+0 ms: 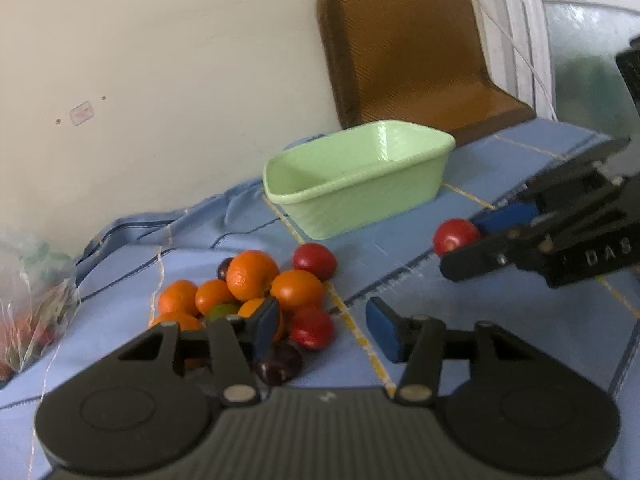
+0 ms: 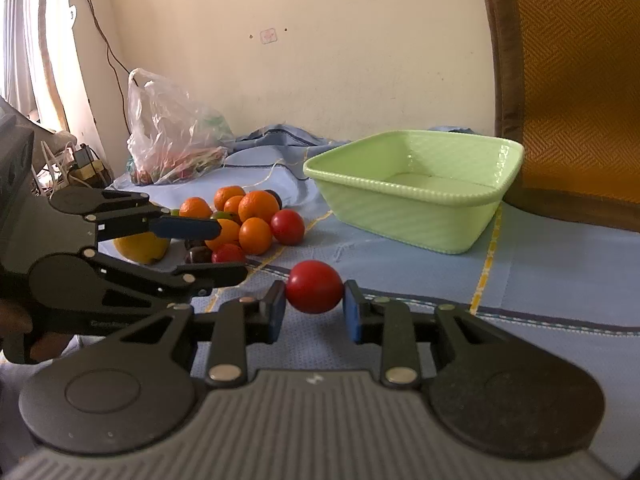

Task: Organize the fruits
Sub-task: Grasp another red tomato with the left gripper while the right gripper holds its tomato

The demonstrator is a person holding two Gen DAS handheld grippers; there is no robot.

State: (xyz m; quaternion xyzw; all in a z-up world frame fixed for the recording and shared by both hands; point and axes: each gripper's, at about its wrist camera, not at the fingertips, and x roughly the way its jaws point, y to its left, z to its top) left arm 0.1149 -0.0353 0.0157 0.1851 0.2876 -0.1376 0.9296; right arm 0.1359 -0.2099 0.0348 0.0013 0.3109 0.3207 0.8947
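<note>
A pile of oranges (image 1: 252, 276), red fruits (image 1: 314, 261) and dark plums (image 1: 279, 365) lies on the blue cloth; it also shows in the right wrist view (image 2: 256, 220). My left gripper (image 1: 326, 328) is open and empty just in front of the pile. My right gripper (image 2: 314, 312) is shut on a red fruit (image 2: 315, 286), held low over the cloth; it also shows in the left wrist view (image 1: 456, 236). An empty light green basket (image 1: 356, 178) stands behind, seen too in the right wrist view (image 2: 416, 196).
A brown chair cushion (image 1: 416, 56) leans behind the basket. A clear plastic bag (image 2: 172, 132) with items lies at the far left by the wall. A yellow fruit (image 2: 140, 248) sits beside the pile. Cables (image 2: 72, 164) lie near the window.
</note>
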